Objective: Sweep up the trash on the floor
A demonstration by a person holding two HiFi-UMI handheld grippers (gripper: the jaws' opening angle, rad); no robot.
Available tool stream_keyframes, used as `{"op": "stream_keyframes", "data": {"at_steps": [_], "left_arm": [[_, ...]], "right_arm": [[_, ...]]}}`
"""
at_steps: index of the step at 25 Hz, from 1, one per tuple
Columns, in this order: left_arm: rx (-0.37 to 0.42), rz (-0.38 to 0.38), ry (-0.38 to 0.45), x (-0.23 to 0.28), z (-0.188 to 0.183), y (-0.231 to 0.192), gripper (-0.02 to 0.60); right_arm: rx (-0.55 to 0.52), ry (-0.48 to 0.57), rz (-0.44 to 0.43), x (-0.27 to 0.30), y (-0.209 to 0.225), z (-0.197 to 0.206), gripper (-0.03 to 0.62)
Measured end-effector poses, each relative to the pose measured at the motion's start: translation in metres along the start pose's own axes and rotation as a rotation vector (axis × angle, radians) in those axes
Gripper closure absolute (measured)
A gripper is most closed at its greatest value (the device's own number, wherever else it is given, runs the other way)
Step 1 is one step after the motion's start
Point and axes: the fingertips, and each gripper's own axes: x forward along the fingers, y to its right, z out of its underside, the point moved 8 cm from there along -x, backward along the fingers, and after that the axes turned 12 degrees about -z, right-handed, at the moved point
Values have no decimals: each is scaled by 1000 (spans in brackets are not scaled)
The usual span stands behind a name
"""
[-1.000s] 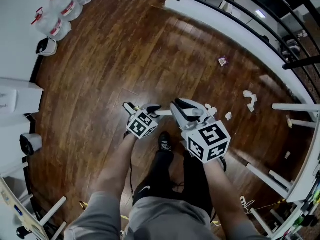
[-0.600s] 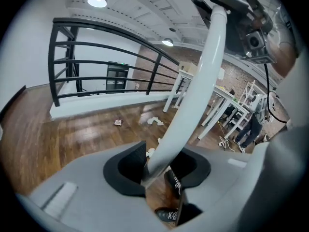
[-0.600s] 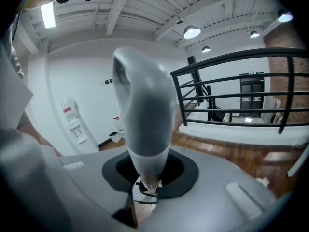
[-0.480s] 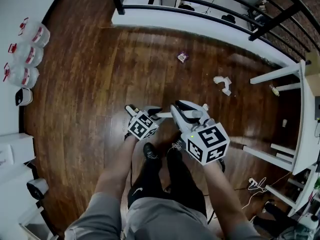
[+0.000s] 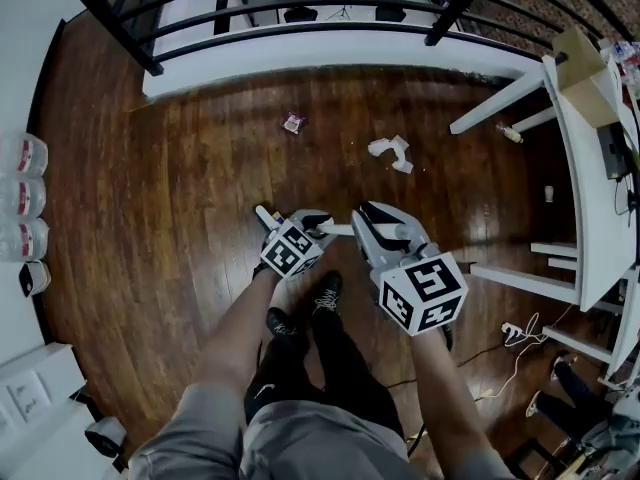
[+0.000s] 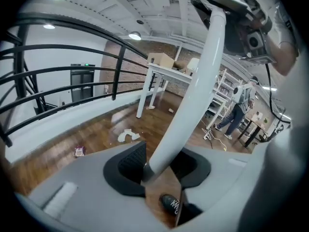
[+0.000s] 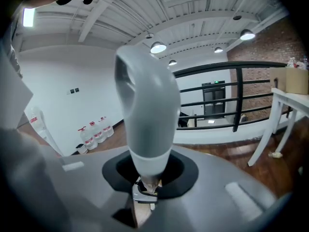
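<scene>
Dark wooden floor carries the trash: crumpled white paper and a pink wrapper. Both now lie directly ahead, below the railing, not off to the right as before. Left gripper stays clamped on the white pole, and right gripper on its grey handle. Assessment: lined up, sweeping not begun.
</scene>
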Motion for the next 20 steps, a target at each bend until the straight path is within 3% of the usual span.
{"op": "stream_keyframes", "data": {"at_steps": [6,11,16,20], "left_arm": [[84,105,-3,71,-59,29,449],[148,183,-13,107,-94,44,451],[209,267,-59,116,-113,42,454],[262,337,-75,105,-133,18,459]], "right_arm": [[53,70,136,-52,70,-4,539],[42,71,227,-75,98,-12,539],[102,97,272,-80,112,-24,539],[130,137,301,-65,112,-51,539]]}}
